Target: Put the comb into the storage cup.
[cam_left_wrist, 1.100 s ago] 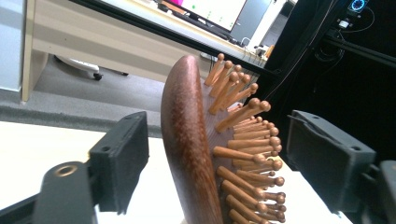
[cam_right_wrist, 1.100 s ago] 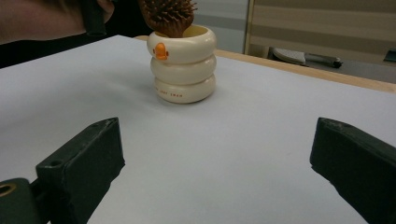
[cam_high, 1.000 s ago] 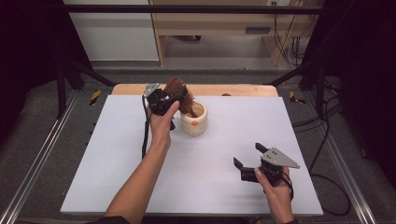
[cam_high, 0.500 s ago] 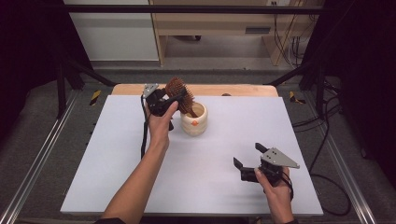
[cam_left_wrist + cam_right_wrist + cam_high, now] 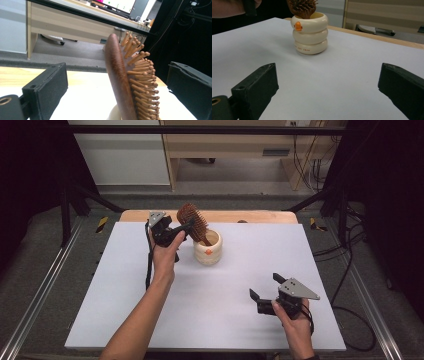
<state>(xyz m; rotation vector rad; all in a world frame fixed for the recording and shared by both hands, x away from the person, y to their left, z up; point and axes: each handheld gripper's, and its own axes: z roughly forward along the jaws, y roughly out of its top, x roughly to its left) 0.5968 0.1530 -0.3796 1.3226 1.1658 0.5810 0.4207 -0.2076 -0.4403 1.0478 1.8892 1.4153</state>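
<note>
From the high view, a white bench [image 5: 210, 320] carries a cream ribbed cup [image 5: 208, 251] near its far edge, and a brown wooden hairbrush [image 5: 193, 222] stands in the cup, handle down and head up, leaning toward the cup's left. The left tongs [image 5: 183, 227], held in the person's left hand [image 5: 164, 260], sit just left of the cup at the height of the brush head, with one black tip reaching beside the head. The right tongs [image 5: 264, 286] rest low over the bench, well apart from the cup toward its near right, jaws spread with nothing between them. Behind the cup, past the bench's wooden far edge, stand a pale cabinet [image 5: 125, 155] and a wooden desk [image 5: 235, 145]. The left gripper view gives what the high view cannot: the brush head [image 5: 125, 82] rises edge-on between the two black jaws, its smooth back facing the left jaw and its wooden pins [image 5: 140, 75] pointing at the right jaw, with clear space on both sides. These jaws have just been opening and stand apart, pressing on nothing. The right gripper view looks across the bare bench at the cup [image 5: 310, 32], which shows an orange mark [image 5: 298, 26] below its rim and the brush's bristles [image 5: 302, 7] rising from its mouth; the jaws stand wide apart, well short of the cup.
</note>
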